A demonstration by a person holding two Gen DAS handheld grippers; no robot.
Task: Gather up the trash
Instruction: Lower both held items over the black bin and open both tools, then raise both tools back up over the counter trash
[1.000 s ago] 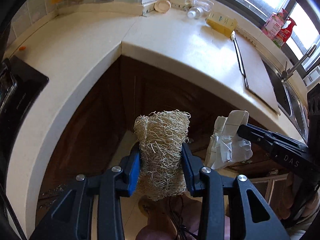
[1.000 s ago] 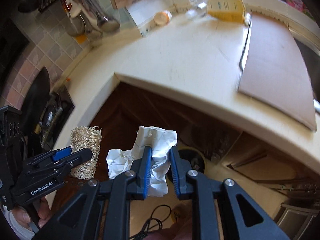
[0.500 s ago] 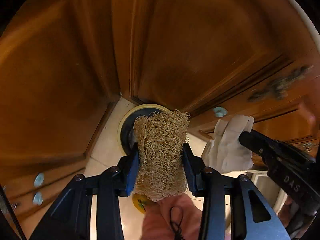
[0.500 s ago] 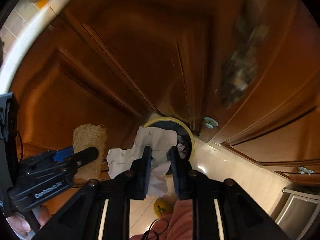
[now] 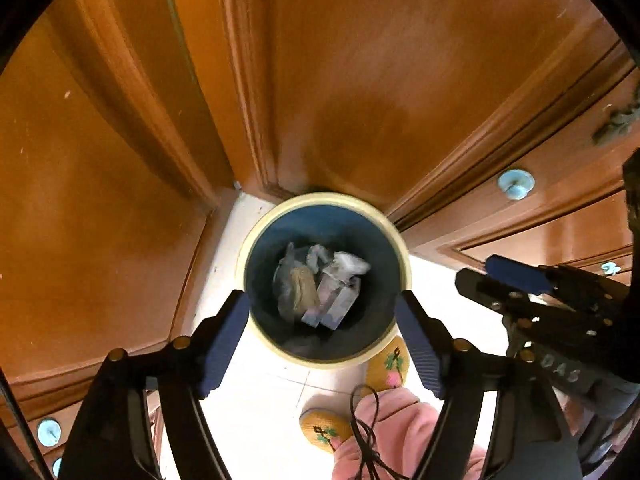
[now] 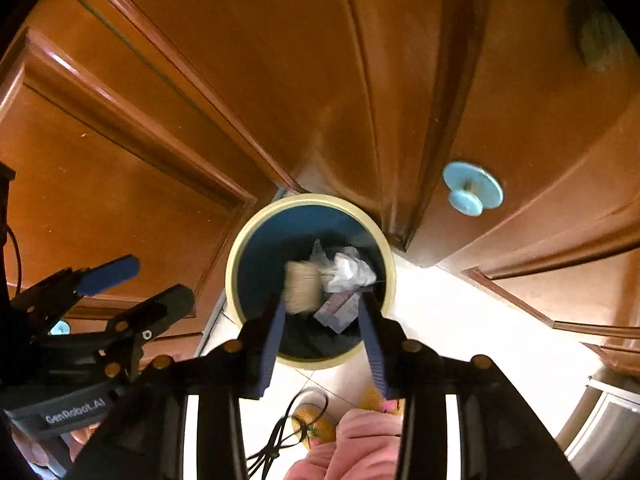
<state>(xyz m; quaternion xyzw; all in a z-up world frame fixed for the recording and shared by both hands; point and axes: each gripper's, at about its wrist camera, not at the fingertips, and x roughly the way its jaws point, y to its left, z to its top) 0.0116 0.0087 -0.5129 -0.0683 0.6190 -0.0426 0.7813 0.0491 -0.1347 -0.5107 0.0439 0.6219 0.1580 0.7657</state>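
Note:
A round trash bin with a cream rim (image 5: 260, 236) (image 6: 240, 240) and dark blue inside stands on the floor in the cabinet corner. Inside lie a tan loofah sponge (image 5: 302, 290) (image 6: 301, 286), crumpled white paper (image 5: 346, 266) (image 6: 350, 270) and other scraps. My left gripper (image 5: 322, 320) is open and empty above the bin; it also shows at the left of the right wrist view (image 6: 140, 284). My right gripper (image 6: 322, 322) is open and empty above the bin; it also shows at the right of the left wrist view (image 5: 492, 280).
Brown wooden cabinet doors (image 5: 360, 80) with pale blue knobs (image 6: 472, 190) (image 5: 516, 184) surround the bin. The floor is white tile (image 6: 460, 328). The person's yellow slippers (image 5: 386, 364) and pink trouser legs (image 5: 396, 436) are just below the bin, with a black cable (image 6: 280, 440).
Both grippers tilted down from the counter to the bin, then opened. The loofah and the crumpled paper have dropped into the bin.

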